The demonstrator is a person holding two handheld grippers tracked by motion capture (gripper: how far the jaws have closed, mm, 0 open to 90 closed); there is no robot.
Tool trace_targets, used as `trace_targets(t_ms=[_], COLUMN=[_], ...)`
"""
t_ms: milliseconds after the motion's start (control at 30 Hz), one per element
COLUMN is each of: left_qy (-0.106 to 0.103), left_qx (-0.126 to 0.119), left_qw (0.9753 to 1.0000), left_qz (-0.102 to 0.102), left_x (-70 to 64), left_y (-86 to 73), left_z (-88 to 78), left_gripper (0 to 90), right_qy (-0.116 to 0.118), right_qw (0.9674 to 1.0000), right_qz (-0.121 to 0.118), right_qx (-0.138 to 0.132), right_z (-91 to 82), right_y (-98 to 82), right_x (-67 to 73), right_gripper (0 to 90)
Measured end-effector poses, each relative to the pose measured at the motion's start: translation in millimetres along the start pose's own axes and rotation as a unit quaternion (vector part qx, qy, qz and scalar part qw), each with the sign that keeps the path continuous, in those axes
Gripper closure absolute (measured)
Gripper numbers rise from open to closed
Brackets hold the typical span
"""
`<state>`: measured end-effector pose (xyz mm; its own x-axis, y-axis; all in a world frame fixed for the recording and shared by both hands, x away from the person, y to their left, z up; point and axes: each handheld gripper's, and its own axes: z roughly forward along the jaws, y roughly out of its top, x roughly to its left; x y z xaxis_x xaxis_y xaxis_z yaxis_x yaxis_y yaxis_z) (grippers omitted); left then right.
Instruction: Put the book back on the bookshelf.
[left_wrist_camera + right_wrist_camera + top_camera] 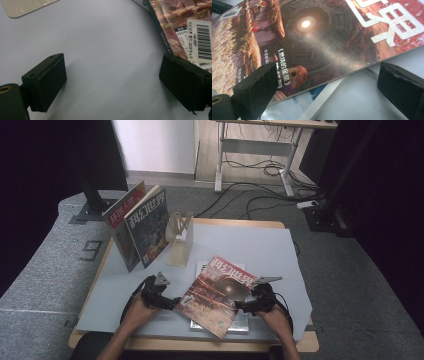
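Pale grey tabletop (260, 250), left to right: two magazines (142, 222) leaning upright against a clear stand (180, 237) at the back left. Left gripper (170, 302) fingers spread, holding nothing, just beside the red magazine (217, 295) (barcode corner in its own view). That magazine lies skewed on another one (240, 325). Right gripper (241, 306) fingers spread, straddling its right edge.

Grey-topped table (260, 245): magazines (216, 295), rack (180, 242).
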<state>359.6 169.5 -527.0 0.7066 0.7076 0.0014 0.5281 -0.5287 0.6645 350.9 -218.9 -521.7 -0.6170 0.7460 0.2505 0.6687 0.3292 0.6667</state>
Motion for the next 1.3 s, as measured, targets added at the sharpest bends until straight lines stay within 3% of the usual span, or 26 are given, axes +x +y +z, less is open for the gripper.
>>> trace_targets(t_ms=[467,700,967,1100,1300], left_qy=[0.001,0.002,0.004,0.005,0.005], left_qx=[-0.001,-0.001,0.001,0.002,0.003], left_qw=[1.0000,1.0000,1.0000,1.0000,1.0000], left_qz=[-0.001,-0.001,-0.002,-0.002,-0.003], left_x=[-0.2,-0.4,-0.6,-0.4,-0.3], left_y=[-0.4,-0.3,0.0,0.2,0.3], left_z=[0.2,0.5,0.9,1.1,1.1], left_gripper=[6.9,6.7,5.9,5.5,5.3], right_qy=[0.022,0.028,0.018,0.010,0.002], right_qw=[0.9996,0.9991,0.9988,0.9985,0.9992], right_qz=[0.017,0.032,0.034,0.037,0.033], right_qx=[0.003,-0.010,-0.031,-0.039,-0.022], right_z=[3.9,1.6,-1.2,-0.5,3.3], right_y=[2.1,4.5,14.0,16.2,14.1], right_x=[-1.8,-4.2,-3.1,-4.7,-7.7], right_gripper=[0.8,3.3,7.2,13.3,16.0])
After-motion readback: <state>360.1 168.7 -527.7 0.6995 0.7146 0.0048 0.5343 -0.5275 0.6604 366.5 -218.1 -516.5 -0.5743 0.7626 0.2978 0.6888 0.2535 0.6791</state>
